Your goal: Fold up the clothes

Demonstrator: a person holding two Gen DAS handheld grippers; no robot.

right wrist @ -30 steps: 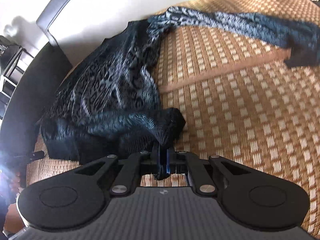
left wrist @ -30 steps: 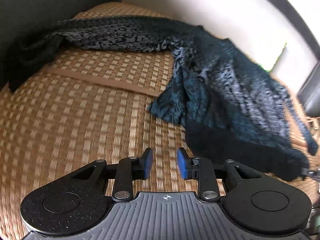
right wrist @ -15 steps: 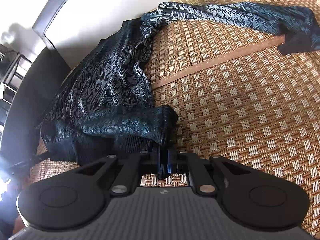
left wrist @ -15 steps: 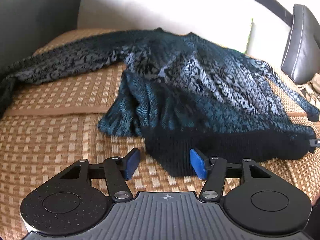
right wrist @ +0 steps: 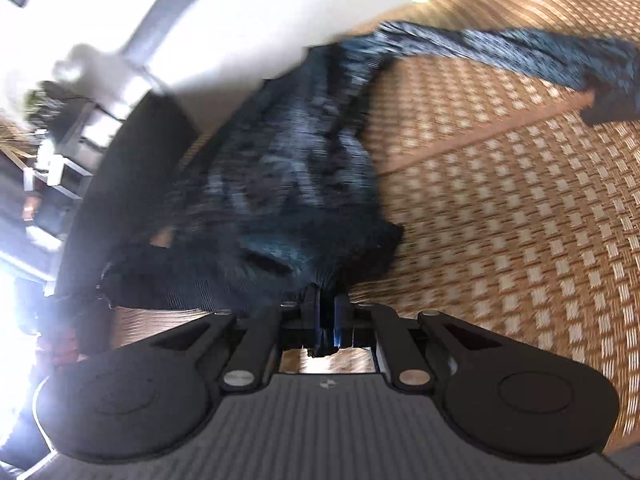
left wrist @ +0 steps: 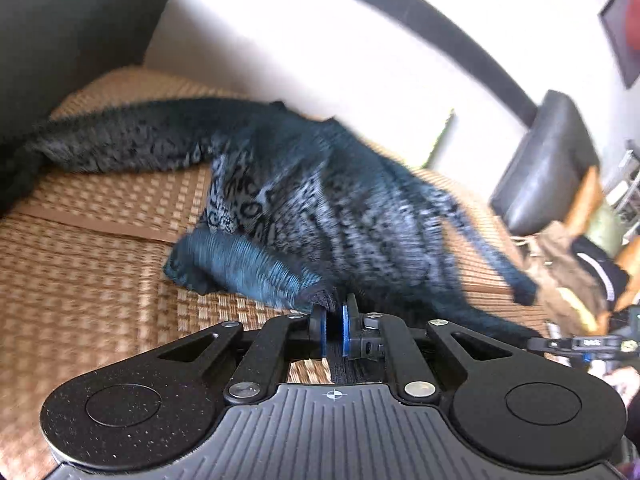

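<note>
Sweater (left wrist: 360, 216) hem pinched in both tools (left wrist: 334, 330) (right wrist: 326, 326) — body stretching ahead.

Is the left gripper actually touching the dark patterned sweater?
Touching. In the left wrist view, the left gripper has its blue fingers closed on the hem of the sweater.

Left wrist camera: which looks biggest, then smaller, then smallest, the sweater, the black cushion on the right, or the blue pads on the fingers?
1. The sweater, spread across the woven mat.
2. The black cushion, though it sits farther back, so its true size is unsure.
3. The blue pads, smallest despite being closest to the camera.
</note>
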